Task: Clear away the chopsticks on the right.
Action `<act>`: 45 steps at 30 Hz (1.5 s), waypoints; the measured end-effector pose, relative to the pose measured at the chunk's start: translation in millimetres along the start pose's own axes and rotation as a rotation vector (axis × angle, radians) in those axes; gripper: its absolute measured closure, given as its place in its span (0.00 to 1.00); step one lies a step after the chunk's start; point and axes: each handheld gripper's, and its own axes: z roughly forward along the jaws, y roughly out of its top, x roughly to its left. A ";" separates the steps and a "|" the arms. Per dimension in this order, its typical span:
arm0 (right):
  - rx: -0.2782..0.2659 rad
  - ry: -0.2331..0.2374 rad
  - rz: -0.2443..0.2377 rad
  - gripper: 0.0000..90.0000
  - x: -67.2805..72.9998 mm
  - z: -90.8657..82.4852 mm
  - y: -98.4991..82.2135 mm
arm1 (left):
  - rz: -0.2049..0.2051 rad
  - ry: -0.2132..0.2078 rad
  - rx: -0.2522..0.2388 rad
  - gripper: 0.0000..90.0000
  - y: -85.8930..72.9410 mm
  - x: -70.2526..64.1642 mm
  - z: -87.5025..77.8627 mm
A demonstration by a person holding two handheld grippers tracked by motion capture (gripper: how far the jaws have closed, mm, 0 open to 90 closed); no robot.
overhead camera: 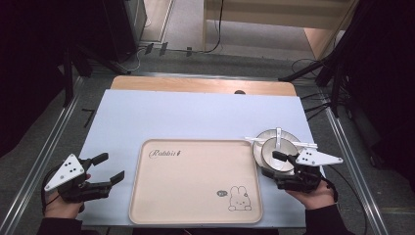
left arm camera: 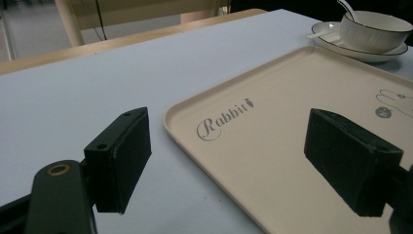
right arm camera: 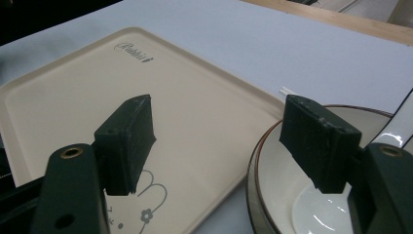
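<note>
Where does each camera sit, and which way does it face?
High view: above the person's side, facing forward and down on the tray; hands with left gripper and right gripper.
Left gripper view: between its open jaws, toward the bowl.
Right gripper view: over the bowl's rim, toward the tray.
All share tray and bowl.

In the high view the right gripper (overhead camera: 281, 164) covers the near side of the bowl (overhead camera: 274, 152) and plate (overhead camera: 266, 137), so whether its jaws touch the rim cannot be told. The spoon (overhead camera: 278, 137) is too small to make out its bowl end. The tray (overhead camera: 195, 181) has small print beside its rabbit drawing that is unreadable. In the right gripper view the picture's bottom and right edges cut off the bowl.
</note>
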 end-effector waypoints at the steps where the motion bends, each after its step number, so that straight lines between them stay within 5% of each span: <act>1: -0.003 -0.005 -0.004 0.33 -1.5 -0.9 0.9 | 0.001 -0.002 0.002 0.20 -0.2 -0.3 0.4; 10: -0.039 -0.072 0.033 0.35 -24.9 -12.5 8.6 | -0.005 0.006 0.020 0.20 -1.2 0.5 0.5; 16: -0.048 -0.142 0.099 0.37 -58.7 -24.9 4.4 | -0.005 -0.001 0.010 0.20 -1.2 1.0 1.0; 24: -0.027 -0.217 0.152 0.58 -88.5 -28.5 1.9 | -0.007 0.004 0.016 0.20 -1.0 0.5 1.1; 26: -0.001 -0.255 0.193 0.78 -102.2 -26.8 -2.7 | -0.003 0.006 0.016 0.20 -0.8 0.5 0.9; 30: 0.021 -0.259 0.227 1.00 -116.5 -19.9 -7.2 | -0.004 0.019 0.020 0.20 -1.0 0.9 1.4; 45: 0.201 -0.267 0.263 1.00 -153.1 8.0 -21.4 | -0.002 0.000 0.018 0.20 -0.1 -0.4 1.6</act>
